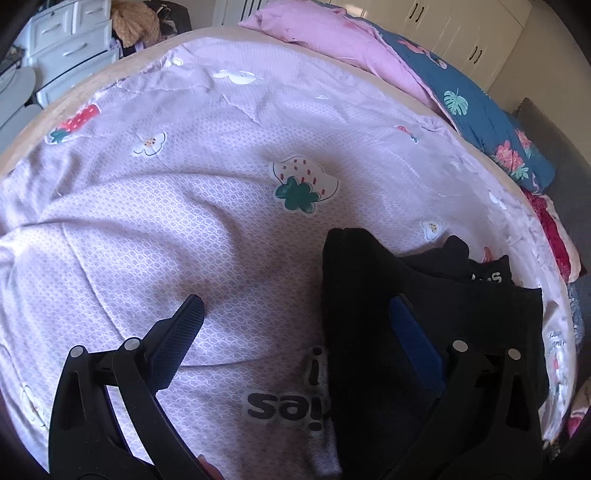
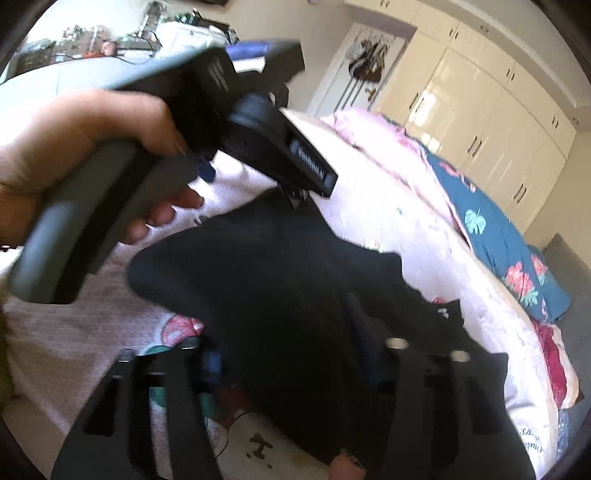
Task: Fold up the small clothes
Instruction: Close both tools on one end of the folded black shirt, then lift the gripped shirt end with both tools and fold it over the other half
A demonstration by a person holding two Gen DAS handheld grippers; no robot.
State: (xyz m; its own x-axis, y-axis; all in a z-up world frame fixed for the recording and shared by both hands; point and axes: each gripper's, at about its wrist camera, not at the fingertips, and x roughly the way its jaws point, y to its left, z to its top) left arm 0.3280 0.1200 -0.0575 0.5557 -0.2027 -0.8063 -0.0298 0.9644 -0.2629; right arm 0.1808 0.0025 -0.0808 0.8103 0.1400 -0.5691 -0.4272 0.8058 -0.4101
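A: Pale pink bedding printed with strawberries and flowers fills the left wrist view, with white drawers at the far left and cream wardrobe doors behind a blue floral quilt. Where does the clothing lie?

B: A black garment lies bunched on the bedding at the lower right. The left gripper hangs over it with its jaws spread wide — one finger stands over bare bedding, the other over the black cloth's left part. Nothing is pinched between them.

A: And the right wrist view?

B: Same bed, same wardrobe doors, all rather blurred. The black garment spreads across the middle. A hand grips the grey handle of the left gripper, whose body points down at the cloth's far edge.

A: What of the right gripper?

B: Its fingers sit low in the picture with the dark cloth lying between them — the jaws look partly closed, but blur hides whether the pads press on the fabric, so a hold cannot be told.
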